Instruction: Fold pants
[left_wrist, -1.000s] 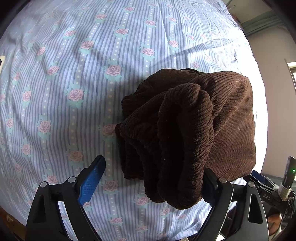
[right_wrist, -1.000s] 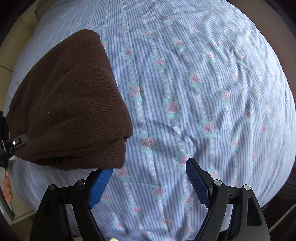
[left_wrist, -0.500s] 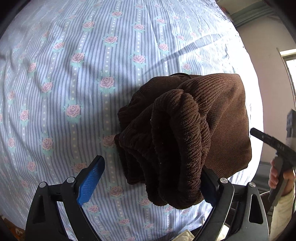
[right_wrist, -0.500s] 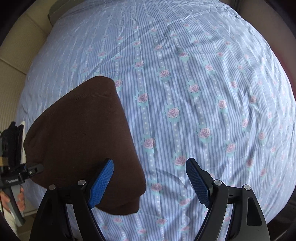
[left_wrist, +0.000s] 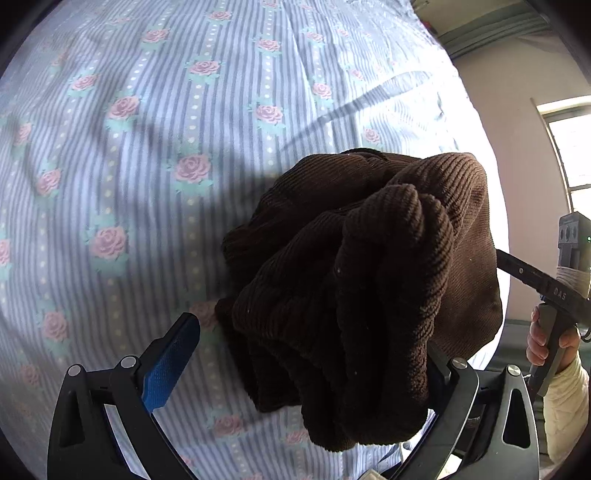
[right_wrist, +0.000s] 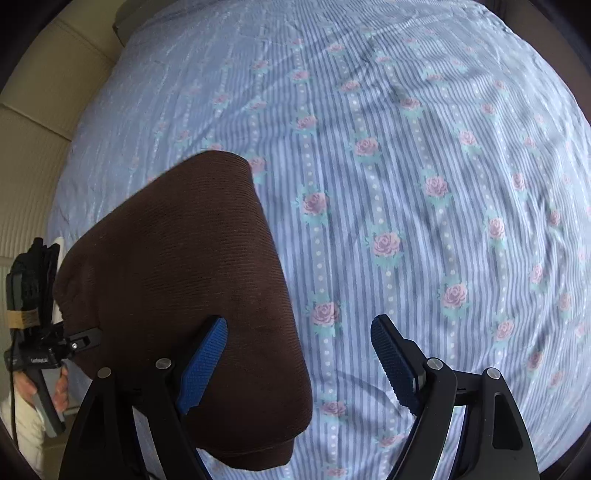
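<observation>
The brown corduroy pants (left_wrist: 354, 288) are a thick folded bundle. In the left wrist view they drape over the right finger of my left gripper (left_wrist: 306, 369), whose jaws stand wide apart; the left blue pad (left_wrist: 171, 363) is bare. The bundle hangs above the bed sheet (left_wrist: 155, 155). In the right wrist view the same bundle (right_wrist: 184, 295) sits at lower left, in front of the left blue pad (right_wrist: 203, 365). My right gripper (right_wrist: 299, 363) is open and empty beside the bundle.
The bed is covered by a blue striped sheet with pink roses (right_wrist: 406, 184). A beige padded headboard (right_wrist: 33, 129) lies at the left of the right wrist view. A wall and window (left_wrist: 565, 147) are at the right of the left wrist view.
The pants bundle has been lifted higher off the sheet on the left gripper. The right gripper has drawn back, so the bundle now sits lower left in its view.
</observation>
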